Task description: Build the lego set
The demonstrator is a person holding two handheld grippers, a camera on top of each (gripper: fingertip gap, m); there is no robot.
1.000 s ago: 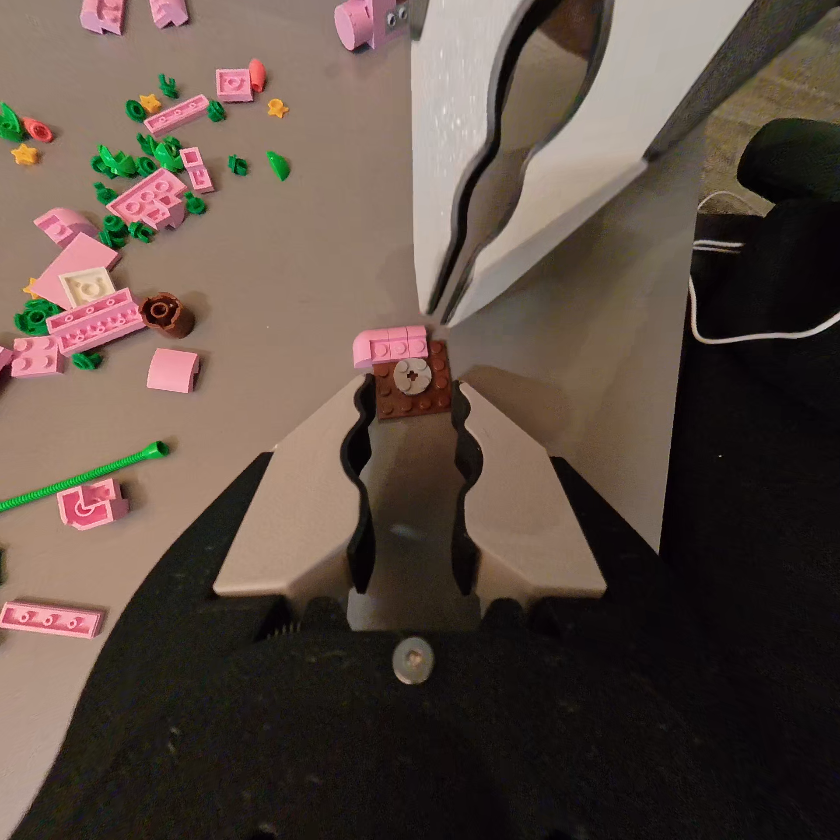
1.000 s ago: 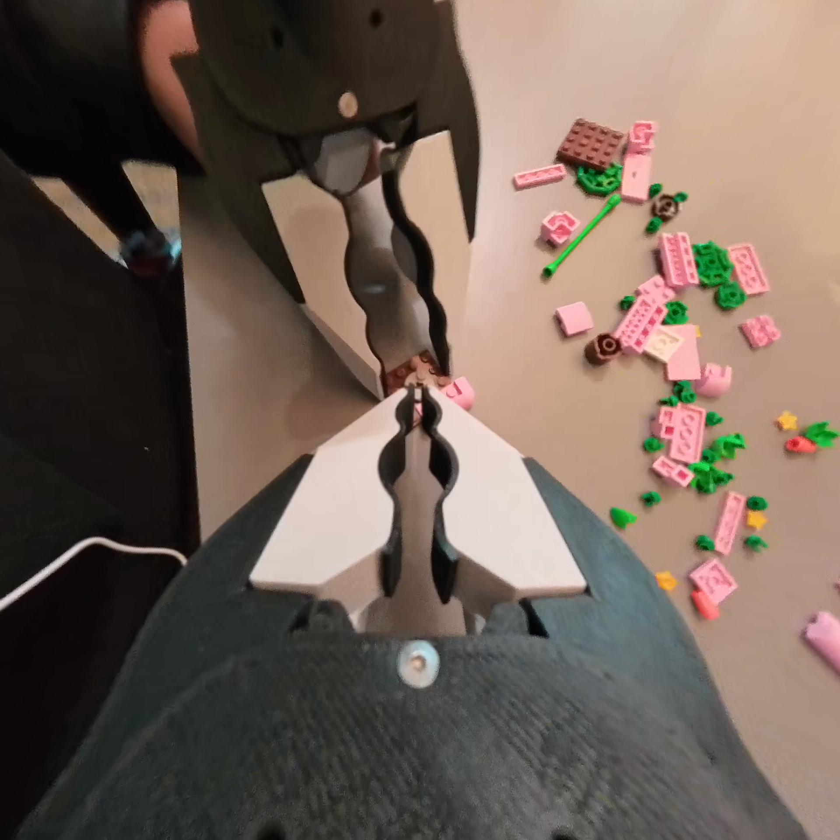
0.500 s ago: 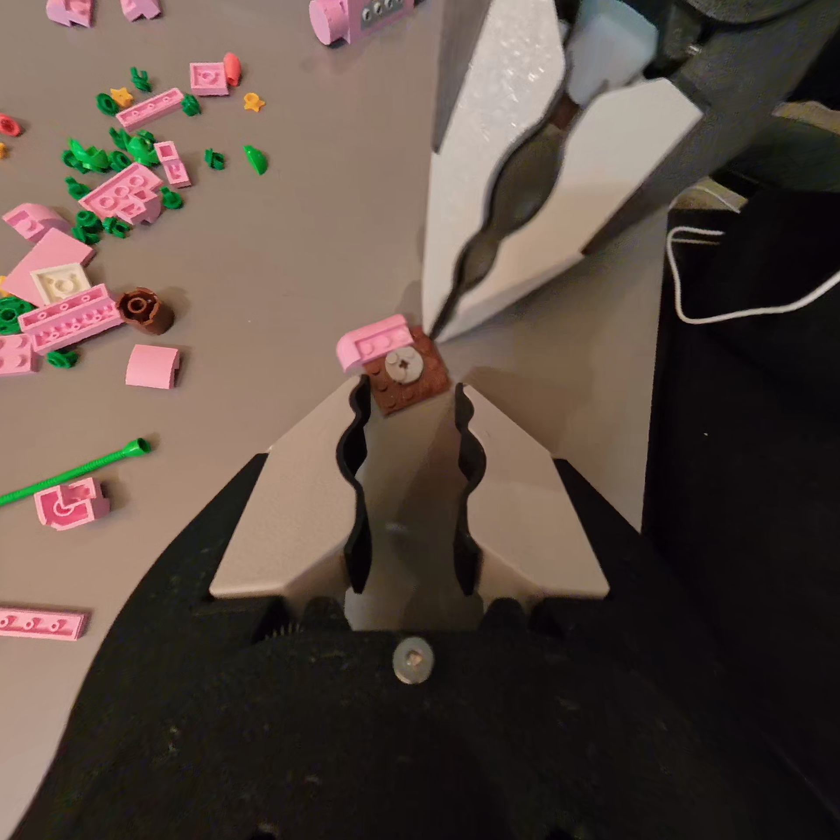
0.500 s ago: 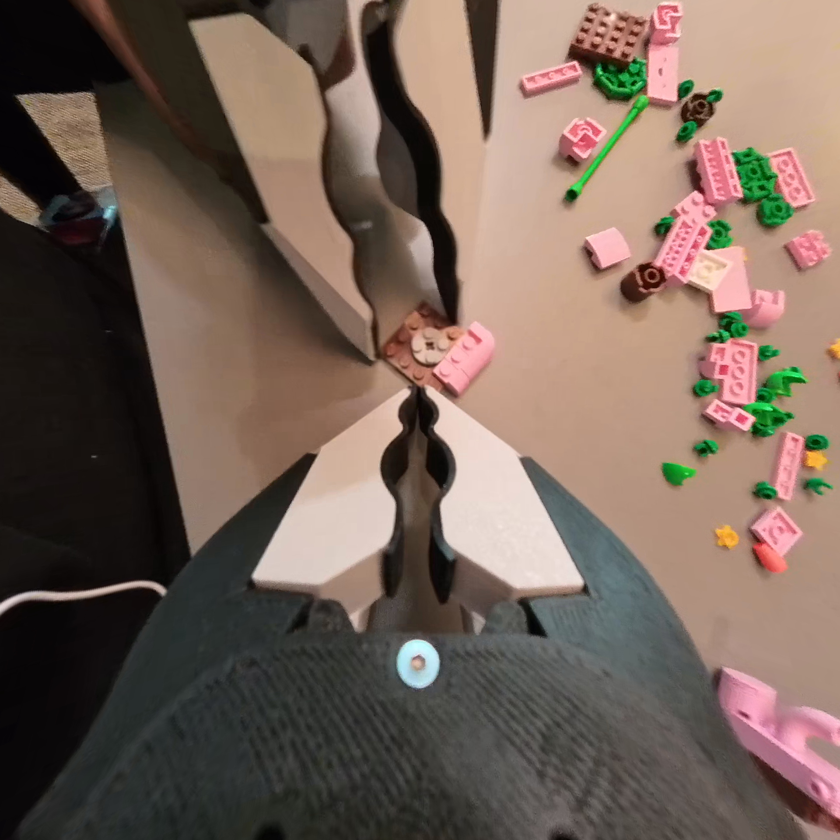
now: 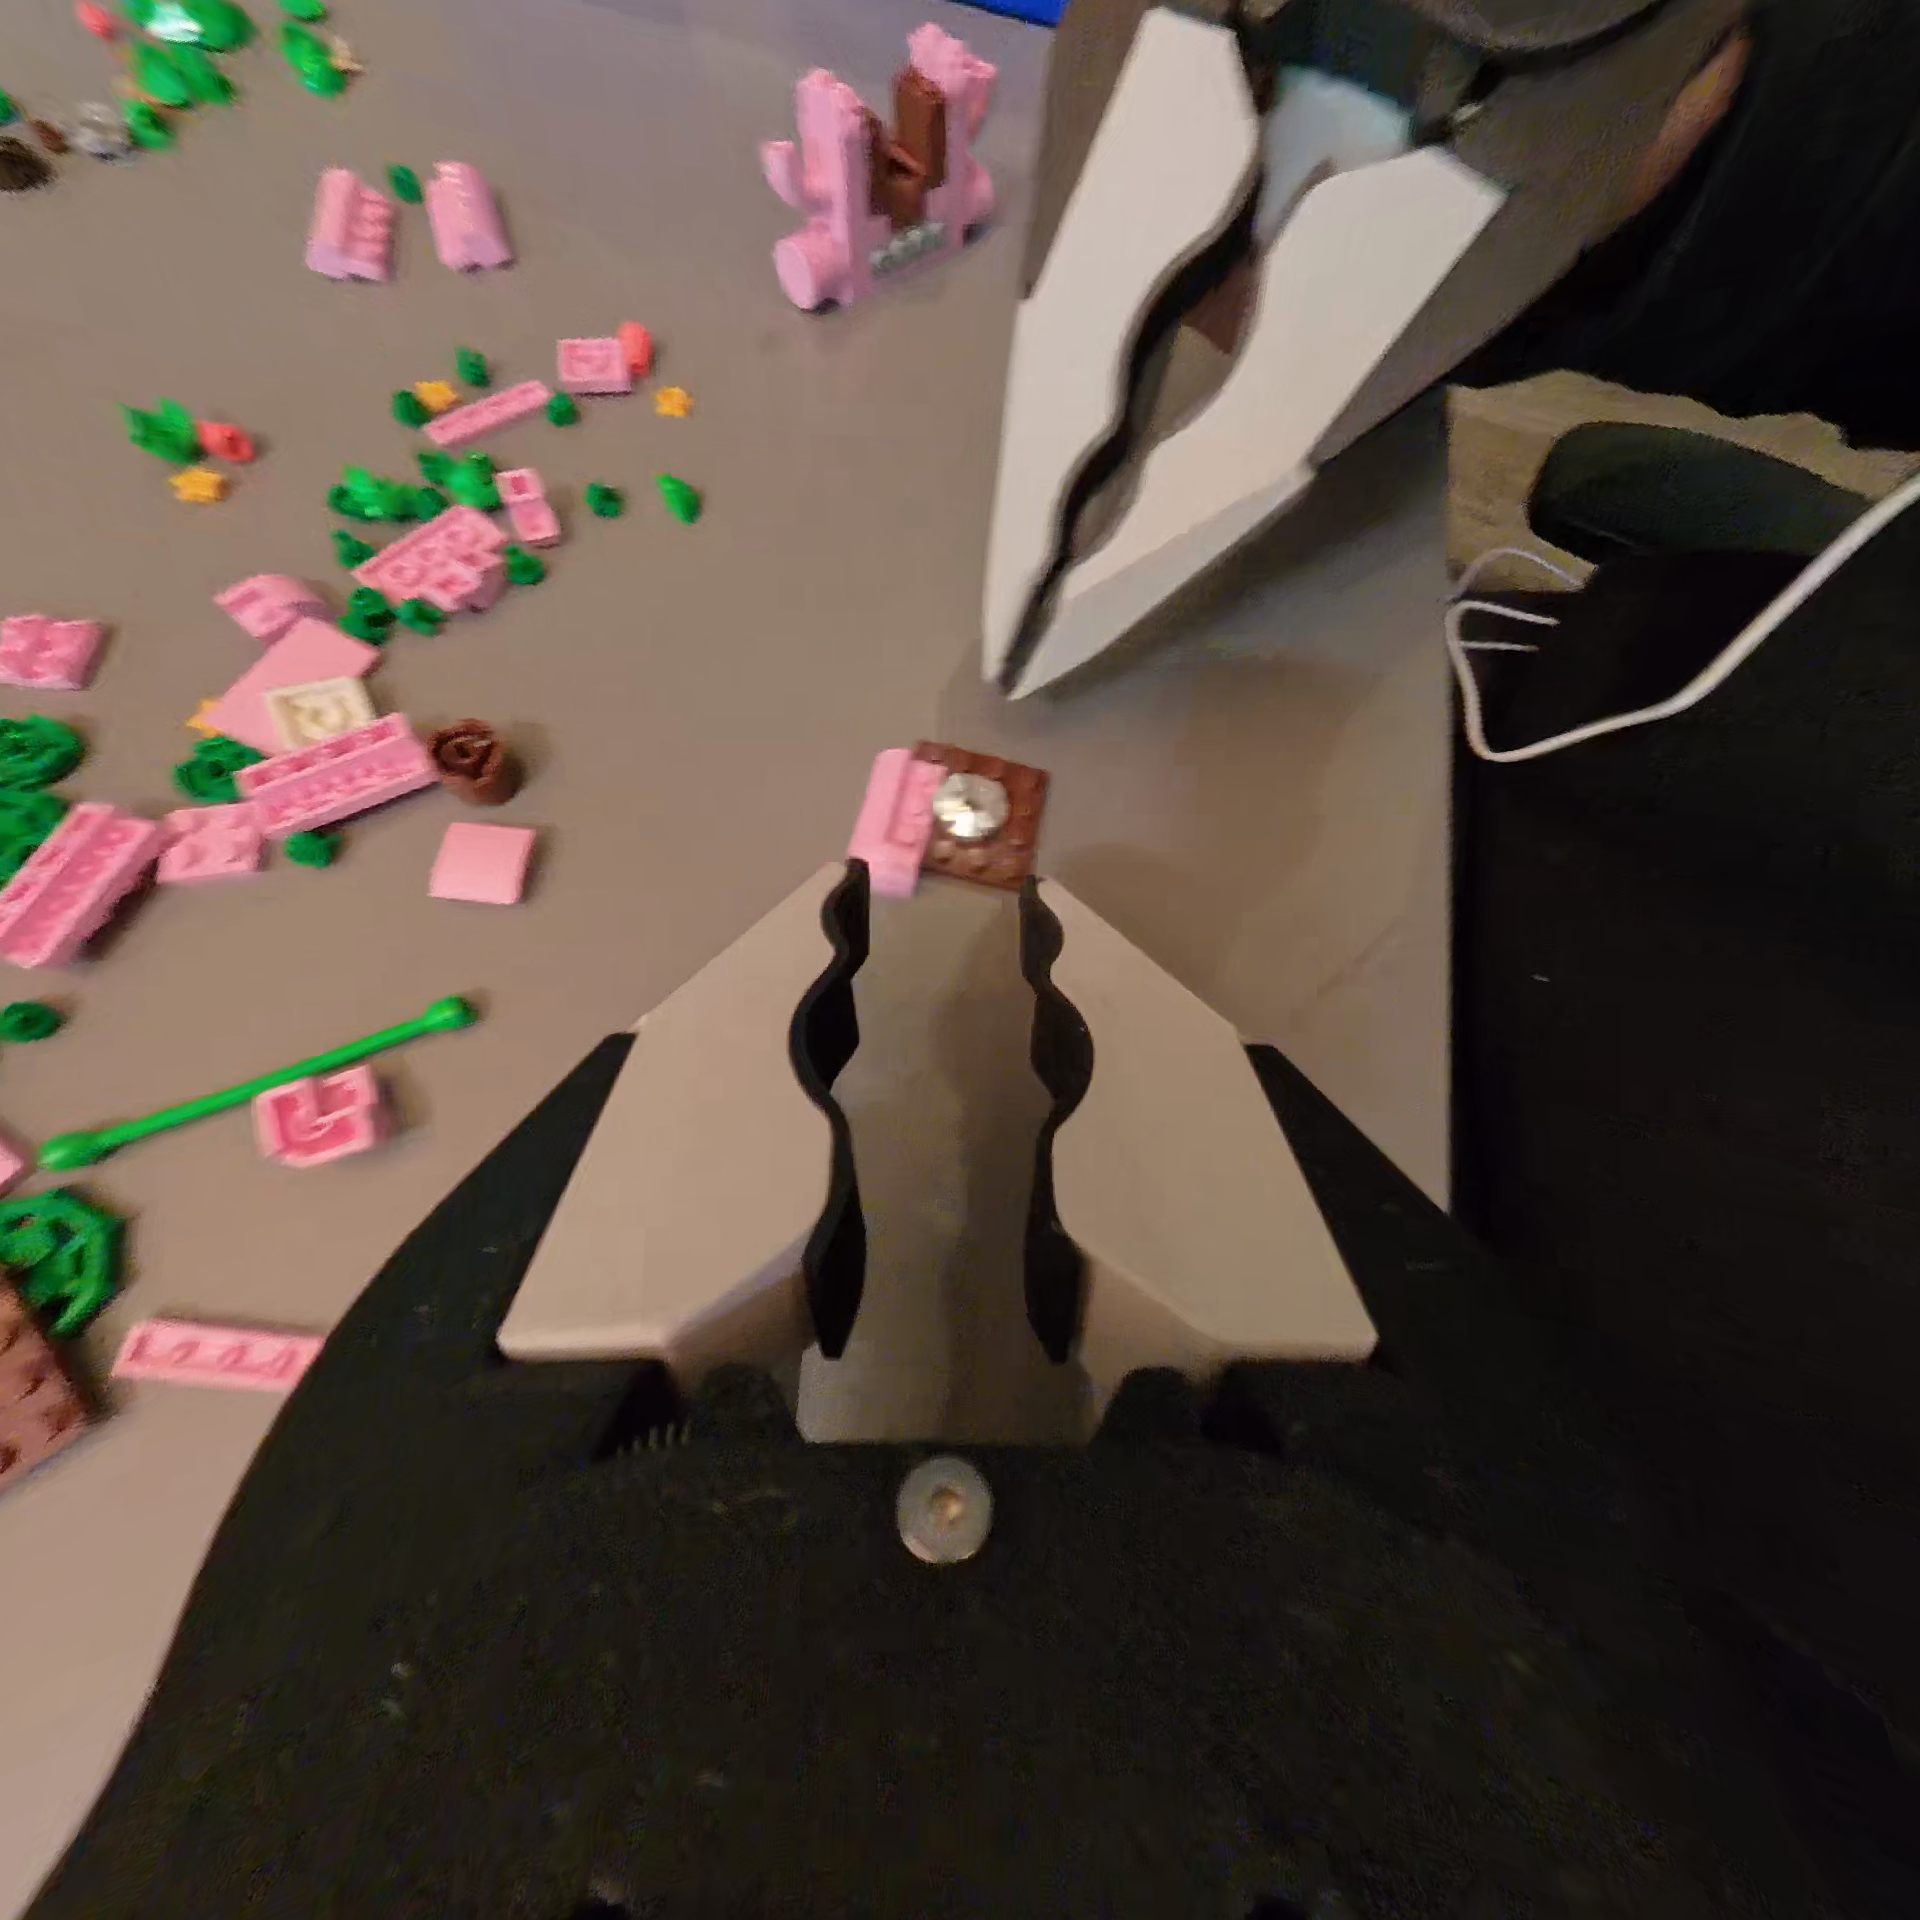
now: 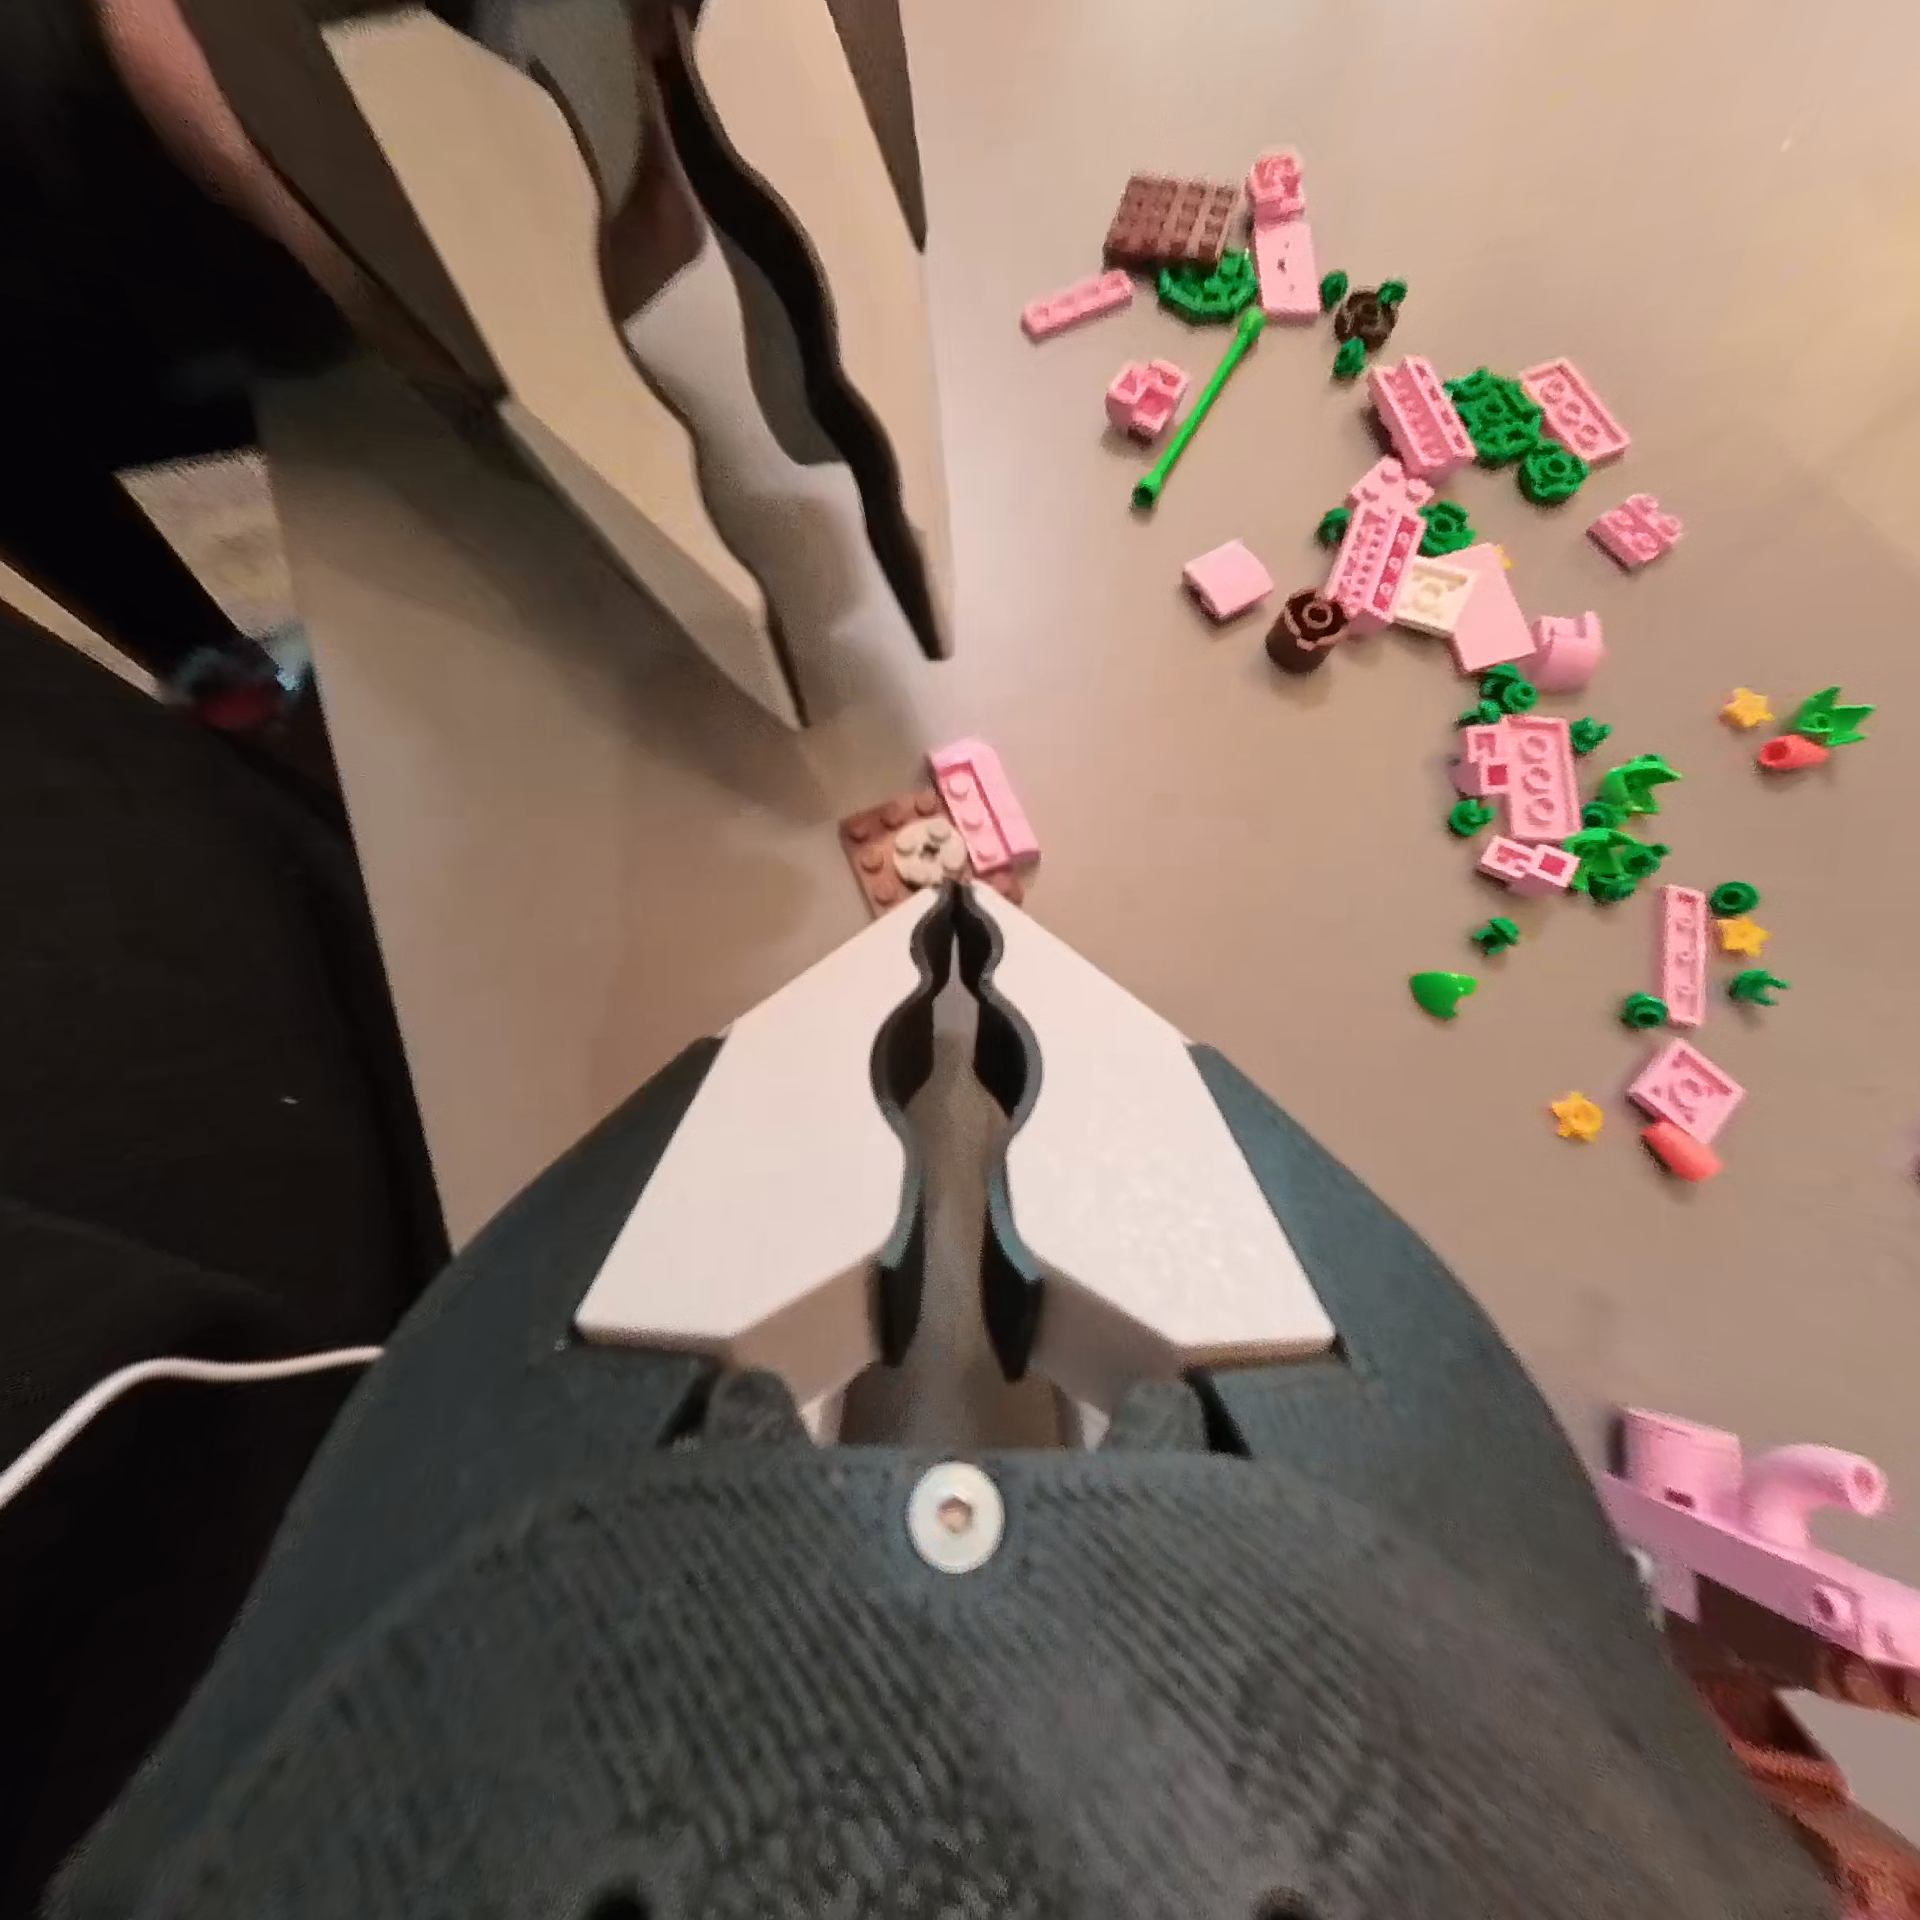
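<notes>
A small brown square plate [image 5: 1013,847] lies flat on the grey table, with a grey round piece in its middle and a pink curved brick [image 5: 896,821] along one edge. My left gripper [image 5: 940,881] is open and empty, its fingertips just short of the plate. My right gripper [image 6: 952,891] is shut and empty, its tips right at the plate's [image 6: 881,831] near edge, beside the pink brick [image 6: 982,798]. In the left wrist view the right gripper [image 5: 1013,681] hangs above and beyond the plate. In the right wrist view the left gripper [image 6: 862,686] stands open behind it.
Several loose pink, green and brown pieces lie scattered left of the plate, among them a green stalk [image 5: 260,1086] and a brown round piece [image 5: 473,758]. A pink and brown sub-assembly [image 5: 883,177] stands farther back. The table edge [image 5: 1449,987] and a white cable [image 5: 1662,707] are at the right. Some 5 cm of space lies between my two pairs of fingers.
The left gripper let go of the brown plate and drew back. The plate turned and now lies free on the table. The right gripper lifted away from it, still shut.
</notes>
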